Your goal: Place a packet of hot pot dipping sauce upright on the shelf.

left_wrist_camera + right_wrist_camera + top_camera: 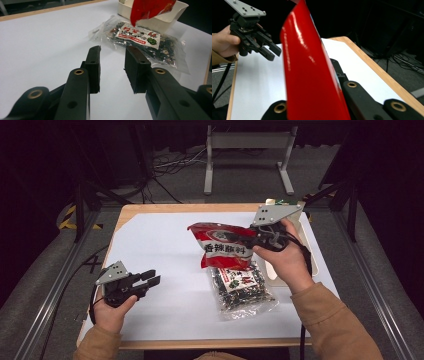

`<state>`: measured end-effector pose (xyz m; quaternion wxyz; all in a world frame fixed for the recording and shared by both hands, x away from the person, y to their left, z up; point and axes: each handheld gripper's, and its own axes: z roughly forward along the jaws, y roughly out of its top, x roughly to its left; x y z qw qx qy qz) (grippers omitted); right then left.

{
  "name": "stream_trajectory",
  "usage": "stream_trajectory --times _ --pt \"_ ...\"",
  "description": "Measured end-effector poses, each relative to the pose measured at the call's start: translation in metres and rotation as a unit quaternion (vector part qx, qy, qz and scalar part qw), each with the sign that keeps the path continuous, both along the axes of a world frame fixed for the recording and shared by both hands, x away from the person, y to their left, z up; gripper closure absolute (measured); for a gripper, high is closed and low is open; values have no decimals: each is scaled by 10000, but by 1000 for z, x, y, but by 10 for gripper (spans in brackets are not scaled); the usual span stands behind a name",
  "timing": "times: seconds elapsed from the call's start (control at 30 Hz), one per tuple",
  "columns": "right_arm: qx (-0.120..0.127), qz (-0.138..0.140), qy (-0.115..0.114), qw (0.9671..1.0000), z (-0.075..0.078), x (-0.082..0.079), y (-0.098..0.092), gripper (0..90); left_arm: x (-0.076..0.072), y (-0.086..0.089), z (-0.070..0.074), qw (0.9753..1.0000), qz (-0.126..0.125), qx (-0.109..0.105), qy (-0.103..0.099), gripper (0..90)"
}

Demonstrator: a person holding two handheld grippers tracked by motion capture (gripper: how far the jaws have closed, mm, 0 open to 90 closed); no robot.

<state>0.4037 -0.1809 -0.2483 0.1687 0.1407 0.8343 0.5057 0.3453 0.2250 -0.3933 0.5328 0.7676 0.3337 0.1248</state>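
Right gripper (pixel 251 239) raised above the middle of the table (pixel 150 210), jaws clamped on the edge of a red snack bag (pixel 223 245). Bag held clear of the white sheet (pixel 160 245), printed face turned up toward the high view, white band with red characters across its lower half. In the right gripper view, red bag (pixel 312 75) standing edge-on between the two black jaws, glossy back surface facing the camera, jaw arms visible on either side at the bottom.

Left gripper (pixel 150 280) held low over the near left part of the sheet, jaws apart, nothing between them. Confirmed in the left gripper view: clear gap between the two black pads (pixel 93 67), white sheet (pixel 45 50) visible through it. Same gripper (pixel 270 52) seen far off in the right gripper view, grey plate on top, hand (pixel 224 42) wrapped around its body, jaws spread.

Clear packet of dark contents (pixel 240 287) lying flat on the sheet, just below the hanging red bag and near the right forearm. White label with red print on its upper face. In the left gripper view, packet (pixel 142 42) lying just beyond the open jaws, lower corner of the red bag (pixel 150 10) hanging above it.

White tray (pixel 302 227) at the far right of the table, behind the right hand (pixel 282 260); its rim (pixel 175 15) behind the packet in the left gripper view. Contents of the tray not discernible.
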Motion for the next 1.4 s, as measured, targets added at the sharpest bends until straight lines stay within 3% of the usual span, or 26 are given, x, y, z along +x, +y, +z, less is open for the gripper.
stream_trajectory --times 0.37,0.7,1.1,1.4 --pt "-59 -198 -101 9997 13 9 -28 895 3 7 -3 9999 87 84 53 630" --pt "-117 -375 -173 9991 18 23 -55 894 6 11 -6 9996 188 161 103 529" --pt "-220 -637 -322 9972 23 40 -84 894 10 15 -11 9993 290 100 236 478" --pt "-271 -674 -509 9961 26 53 -102 894 14 20 -15 9985 390 236 307 397"
